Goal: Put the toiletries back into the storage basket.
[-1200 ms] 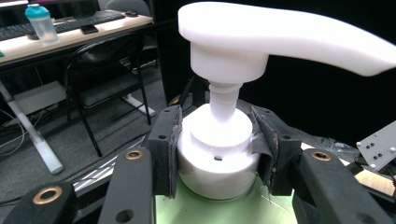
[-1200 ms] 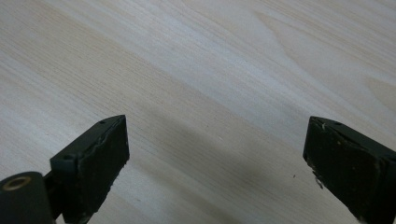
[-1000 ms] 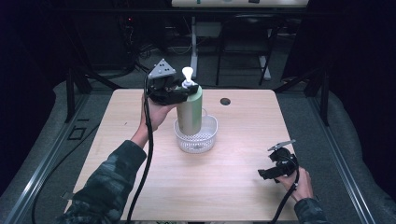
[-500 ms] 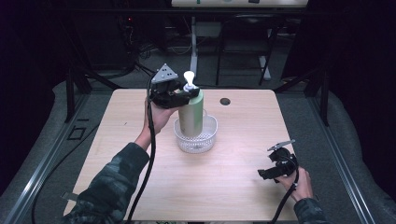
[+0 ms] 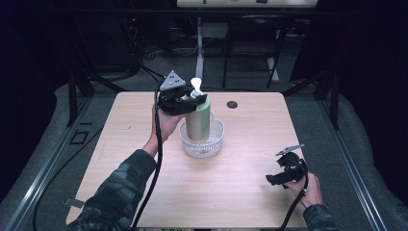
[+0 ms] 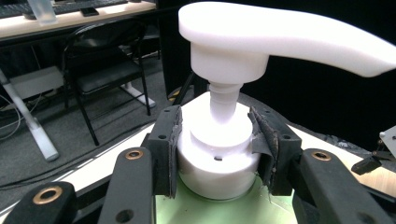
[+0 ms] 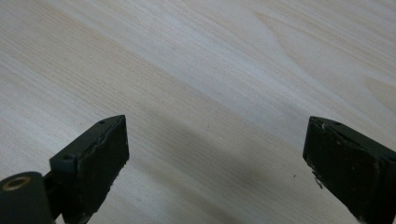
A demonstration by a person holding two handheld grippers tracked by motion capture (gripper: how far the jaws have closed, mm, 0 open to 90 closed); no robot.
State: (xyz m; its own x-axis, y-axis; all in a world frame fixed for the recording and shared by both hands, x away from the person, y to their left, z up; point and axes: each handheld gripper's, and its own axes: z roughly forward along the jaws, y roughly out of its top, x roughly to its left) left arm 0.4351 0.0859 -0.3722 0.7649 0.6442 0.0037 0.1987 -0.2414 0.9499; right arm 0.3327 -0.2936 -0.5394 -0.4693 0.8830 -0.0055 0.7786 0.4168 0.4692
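Note:
A pale green pump bottle [image 5: 198,120] with a white pump head [image 5: 195,85] stands upright inside a white mesh basket [image 5: 215,144] at the table's middle. My left gripper [image 5: 185,98] is shut on the bottle's white collar [image 6: 218,154], just under the pump head [image 6: 280,39]; both pads [image 6: 170,144] press on it. My right gripper [image 5: 273,179] rests low over the table's front right corner, its jaws wide apart with bare wood [image 7: 210,93] between them.
A small dark hole [image 5: 232,104] sits in the tabletop behind the basket. Beyond the table's far edge stand dark chairs and desk legs [image 5: 199,43]. Black cables trail from both grippers toward the near edge.
The left gripper has sunk a little with the bottle, whose base now sits lower in the basket. The right gripper has kept still.

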